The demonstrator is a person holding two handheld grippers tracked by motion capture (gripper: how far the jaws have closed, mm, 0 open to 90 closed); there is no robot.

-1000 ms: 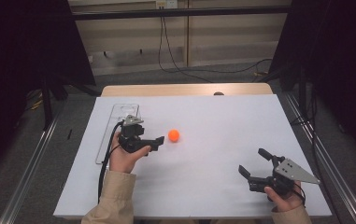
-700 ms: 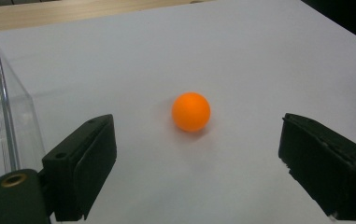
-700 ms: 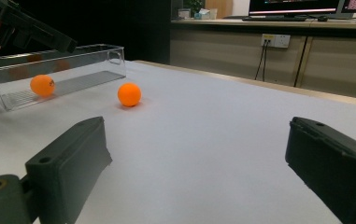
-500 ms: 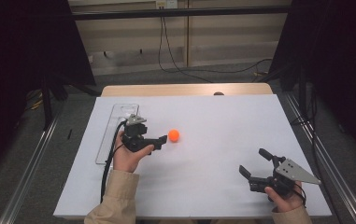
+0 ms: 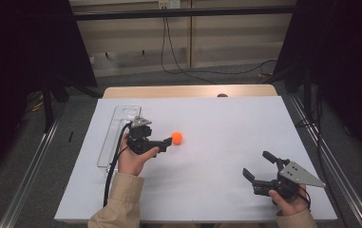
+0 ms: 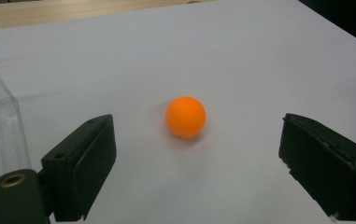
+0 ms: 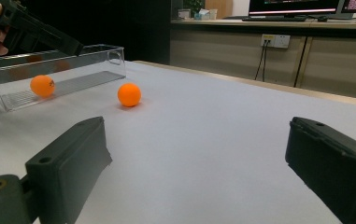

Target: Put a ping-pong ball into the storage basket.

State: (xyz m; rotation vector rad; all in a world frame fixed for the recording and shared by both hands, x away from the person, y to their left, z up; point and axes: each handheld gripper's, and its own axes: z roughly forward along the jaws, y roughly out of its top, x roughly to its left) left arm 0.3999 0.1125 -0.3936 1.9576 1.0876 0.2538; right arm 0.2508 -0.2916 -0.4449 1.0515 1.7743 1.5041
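white table top (image 5: pixel 216 118) under dim, dark-curtained room

The orange ball (image 6: pixel 186 116) looks like smooth, matt plastic, and the long tray (image 7: pixel 63 70) is clear, glossy plastic. The tabletop (image 5: pixel 226 123) wears a smooth, matt white sheet, with pale wood showing along its far edge. The left gripper (image 6: pixel 199 154) has matt black plastic jaws with slightly scuffed faces.
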